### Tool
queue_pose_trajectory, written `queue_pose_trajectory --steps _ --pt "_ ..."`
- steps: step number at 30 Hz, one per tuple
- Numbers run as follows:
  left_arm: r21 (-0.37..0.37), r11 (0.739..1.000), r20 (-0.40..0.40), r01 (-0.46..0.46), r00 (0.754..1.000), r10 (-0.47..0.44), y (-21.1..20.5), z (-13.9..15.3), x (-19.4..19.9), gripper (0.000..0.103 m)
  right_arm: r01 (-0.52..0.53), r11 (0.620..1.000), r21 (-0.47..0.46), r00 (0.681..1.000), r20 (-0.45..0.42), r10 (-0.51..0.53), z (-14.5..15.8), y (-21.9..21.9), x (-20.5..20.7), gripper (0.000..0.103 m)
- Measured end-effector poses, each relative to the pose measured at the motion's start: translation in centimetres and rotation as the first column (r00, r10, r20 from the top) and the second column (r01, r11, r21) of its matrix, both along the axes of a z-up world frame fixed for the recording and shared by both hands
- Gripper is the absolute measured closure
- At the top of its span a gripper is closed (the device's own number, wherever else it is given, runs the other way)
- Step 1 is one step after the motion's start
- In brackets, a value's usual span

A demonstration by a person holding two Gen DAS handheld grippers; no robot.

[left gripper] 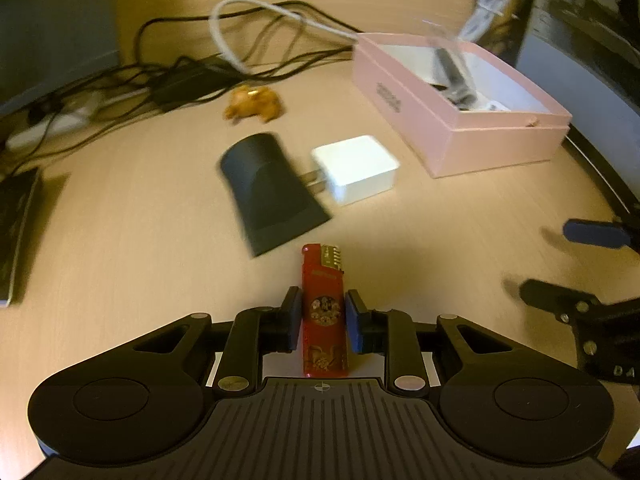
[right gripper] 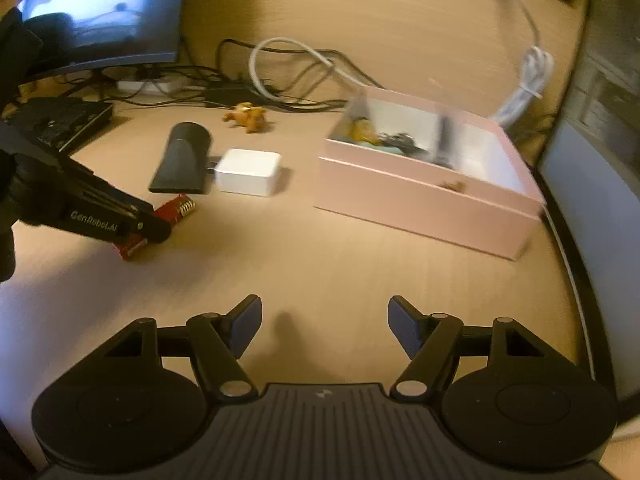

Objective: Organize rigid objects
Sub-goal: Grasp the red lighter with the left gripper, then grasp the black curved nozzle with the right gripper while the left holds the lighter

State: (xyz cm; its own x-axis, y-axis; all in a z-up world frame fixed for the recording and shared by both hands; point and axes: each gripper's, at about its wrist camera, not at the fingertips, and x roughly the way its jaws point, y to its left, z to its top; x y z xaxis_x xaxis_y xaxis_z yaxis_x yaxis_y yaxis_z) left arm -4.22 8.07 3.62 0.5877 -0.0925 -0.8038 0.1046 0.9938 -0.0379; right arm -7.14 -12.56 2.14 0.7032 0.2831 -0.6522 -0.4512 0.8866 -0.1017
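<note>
A red lighter (left gripper: 322, 280) with a gold metal top sits between the blue pads of my left gripper (left gripper: 323, 320), which is shut on it just above the wooden desk (left gripper: 120, 240). The right wrist view has that lighter (right gripper: 176, 210) poking out from under the left gripper (right gripper: 140, 232). My right gripper (right gripper: 325, 328) hangs open over bare desk with nothing in it; its fingers (left gripper: 592, 234) show at the right edge of the left wrist view. Beyond lie a black nozzle (left gripper: 268, 188), a white charger (left gripper: 356, 168) and a small orange figurine (left gripper: 254, 102).
An open pink box (left gripper: 416, 120) holding several small items stands at the right, near the desk's edge. Tangled black and white cables (left gripper: 224, 40) run along the back. A monitor (right gripper: 100, 12) and a black flat object (right gripper: 64, 120) are at the left.
</note>
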Motion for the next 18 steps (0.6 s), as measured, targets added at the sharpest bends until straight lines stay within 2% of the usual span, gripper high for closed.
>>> queue_pose_trajectory --steps 4,11,15,18 --pt "-0.022 0.997 -0.011 -0.072 0.997 0.072 2.7 0.1 -2.0 0.076 -0.095 0.995 0.011 0.995 0.027 0.095 0.7 2.2 0.8 0.032" --pt "-0.039 0.978 -0.031 -0.204 0.979 0.203 7.0 0.4 -5.4 0.076 -0.235 0.972 0.02 0.969 0.085 0.233 1.5 8.9 3.3 0.032" --pt "-0.081 0.968 -0.05 -0.239 0.971 0.236 8.7 0.5 -6.6 0.076 -0.256 0.966 0.042 0.964 0.089 0.252 1.0 13.0 5.8 0.032" --pt "-0.086 0.969 -0.062 -0.232 0.972 0.228 8.9 0.6 -6.4 0.075 -0.219 0.974 0.057 0.975 0.053 0.216 0.2 15.7 8.3 0.032"
